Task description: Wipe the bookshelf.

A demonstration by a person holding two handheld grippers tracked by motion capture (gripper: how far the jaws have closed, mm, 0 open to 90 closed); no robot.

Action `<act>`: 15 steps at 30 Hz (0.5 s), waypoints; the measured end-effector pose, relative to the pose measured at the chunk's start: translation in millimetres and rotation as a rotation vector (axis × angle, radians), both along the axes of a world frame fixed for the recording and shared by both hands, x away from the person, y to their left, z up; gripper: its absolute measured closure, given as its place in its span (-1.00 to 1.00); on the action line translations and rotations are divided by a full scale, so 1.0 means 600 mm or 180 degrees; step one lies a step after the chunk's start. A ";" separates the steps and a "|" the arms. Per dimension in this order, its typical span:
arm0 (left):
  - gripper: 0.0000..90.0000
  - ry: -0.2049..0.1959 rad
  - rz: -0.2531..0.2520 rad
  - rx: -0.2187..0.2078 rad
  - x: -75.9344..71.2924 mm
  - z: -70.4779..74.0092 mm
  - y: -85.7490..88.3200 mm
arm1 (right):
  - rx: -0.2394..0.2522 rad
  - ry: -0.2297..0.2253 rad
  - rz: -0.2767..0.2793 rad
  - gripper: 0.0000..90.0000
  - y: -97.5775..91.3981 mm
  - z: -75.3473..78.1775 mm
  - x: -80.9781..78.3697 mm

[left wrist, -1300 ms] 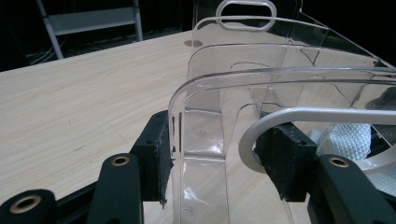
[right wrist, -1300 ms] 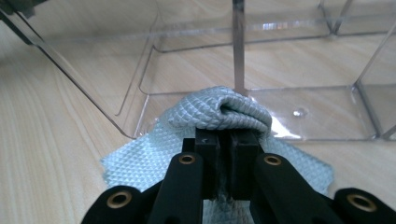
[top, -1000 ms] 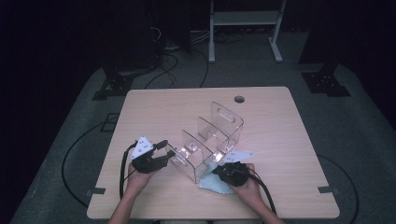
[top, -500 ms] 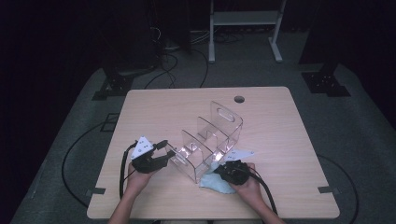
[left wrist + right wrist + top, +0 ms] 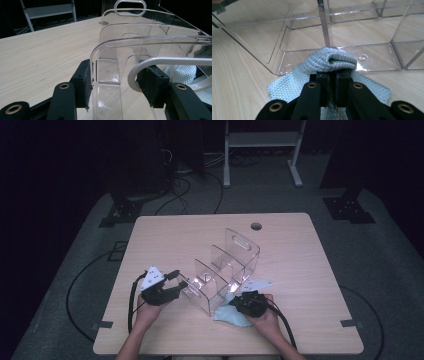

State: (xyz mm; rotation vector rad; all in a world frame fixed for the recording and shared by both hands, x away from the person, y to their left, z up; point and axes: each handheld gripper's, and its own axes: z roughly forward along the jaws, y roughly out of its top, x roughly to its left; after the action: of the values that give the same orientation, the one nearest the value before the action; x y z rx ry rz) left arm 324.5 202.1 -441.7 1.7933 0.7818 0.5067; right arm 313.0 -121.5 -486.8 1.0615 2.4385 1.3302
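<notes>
Wooden table (image 5: 310, 270) under me: my left gripper (image 5: 117, 87) pinches the clear organizer's (image 5: 225, 267) end wall, my right gripper (image 5: 332, 75) is clamped on a bunched blue cloth (image 5: 329, 61).

The clear organizer (image 5: 227, 272) blocks the middle; bare table (image 5: 300, 255) lies around it.

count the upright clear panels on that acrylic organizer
4, in a row on the acrylic organizer: the tallest, with a handle slot, at the far end; two shorter ones behind each other in the middle; the lowest nearest the person. Glare may hide more.
</notes>
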 end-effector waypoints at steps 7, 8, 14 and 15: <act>0.03 0.0001 0.0005 -0.0007 0.001 -0.001 0.001 | 0.0145 -0.0107 -0.0016 0.88 -0.004 0.018 -0.005; 0.03 0.0001 0.0010 -0.0009 0.001 -0.001 0.001 | 0.0122 -0.0080 -0.0009 0.87 -0.003 0.013 -0.003; 0.03 0.0006 0.0008 -0.0009 0.001 -0.001 0.001 | 0.0138 -0.0018 0.0060 0.88 -0.003 0.014 -0.012; 0.03 0.0006 0.0008 -0.0009 0.001 -0.001 0.001 | 0.0138 -0.0018 0.0060 0.88 -0.003 0.014 -0.012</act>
State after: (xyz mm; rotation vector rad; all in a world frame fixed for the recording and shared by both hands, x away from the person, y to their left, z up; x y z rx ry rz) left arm 325.3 202.8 -442.0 1.7907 0.7858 0.5052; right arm 305.8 -123.5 -478.5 1.0457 2.4321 1.3959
